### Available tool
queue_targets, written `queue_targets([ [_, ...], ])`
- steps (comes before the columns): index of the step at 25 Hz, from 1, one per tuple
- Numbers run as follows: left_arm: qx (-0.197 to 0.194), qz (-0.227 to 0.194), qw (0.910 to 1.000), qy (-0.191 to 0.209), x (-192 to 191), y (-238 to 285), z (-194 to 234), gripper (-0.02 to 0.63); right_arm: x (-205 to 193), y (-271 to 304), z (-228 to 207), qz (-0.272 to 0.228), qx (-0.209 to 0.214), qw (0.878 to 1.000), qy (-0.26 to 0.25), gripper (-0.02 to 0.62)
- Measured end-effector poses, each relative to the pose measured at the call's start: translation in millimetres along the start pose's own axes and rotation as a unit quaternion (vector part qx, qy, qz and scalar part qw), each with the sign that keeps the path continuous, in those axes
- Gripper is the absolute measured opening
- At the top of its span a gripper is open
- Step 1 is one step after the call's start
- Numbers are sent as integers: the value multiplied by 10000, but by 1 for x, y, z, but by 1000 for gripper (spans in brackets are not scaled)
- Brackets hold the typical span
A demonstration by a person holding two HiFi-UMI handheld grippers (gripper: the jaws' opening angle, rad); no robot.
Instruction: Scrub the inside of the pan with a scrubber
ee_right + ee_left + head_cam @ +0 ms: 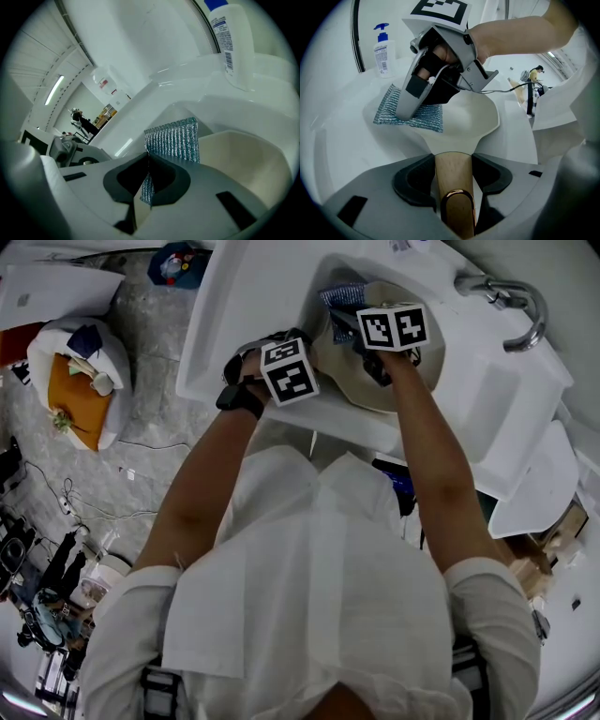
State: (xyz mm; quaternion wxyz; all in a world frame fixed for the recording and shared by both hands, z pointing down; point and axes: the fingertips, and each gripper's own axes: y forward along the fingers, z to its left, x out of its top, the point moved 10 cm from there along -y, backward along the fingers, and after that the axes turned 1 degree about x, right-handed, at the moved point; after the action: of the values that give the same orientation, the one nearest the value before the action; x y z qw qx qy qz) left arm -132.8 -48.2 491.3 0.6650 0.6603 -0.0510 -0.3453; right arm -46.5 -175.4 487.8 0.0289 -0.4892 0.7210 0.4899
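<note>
A cream pan lies in the white sink. Its wooden handle, tipped with a copper loop, sits between the jaws of my left gripper, which are shut on it. In the head view the left gripper is at the pan's left rim. My right gripper is shut on a blue-silver mesh scrubber. From the left gripper view, the right gripper holds the scrubber at the pan's far left rim, beside the pan's cream inside. The right gripper reaches over the pan.
A chrome faucet stands at the sink's far right. A soap bottle with a blue pump stands on the sink's ledge. Bags and cables lie on the floor at left. A person stands far off.
</note>
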Motion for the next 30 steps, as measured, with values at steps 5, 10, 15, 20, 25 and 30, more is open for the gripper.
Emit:
queue_targets([
  [5,7,-7,10000,0,0,-1,0,255,-7,0,9,324,342,9988,-120,15],
  [10,9,-7,10000,1,0,0,-1,256,-15,0,18,661,644,9956,-167,15],
  [15,11,-25,10000,7,0,-1,-1,256,-24,-1,29,914,833,9923,-99,15],
  [20,7,-21,10000,14,-1,-1,-1,255,-33,-3,37,1117,905,9896,-45,15],
  [25,8,-27,10000,13,-2,-3,-1,255,-39,-6,44,1316,911,9871,-2,15],
  [30,3,-33,10000,21,-2,-3,-1,256,-47,-11,47,1424,1001,9846,173,15],
])
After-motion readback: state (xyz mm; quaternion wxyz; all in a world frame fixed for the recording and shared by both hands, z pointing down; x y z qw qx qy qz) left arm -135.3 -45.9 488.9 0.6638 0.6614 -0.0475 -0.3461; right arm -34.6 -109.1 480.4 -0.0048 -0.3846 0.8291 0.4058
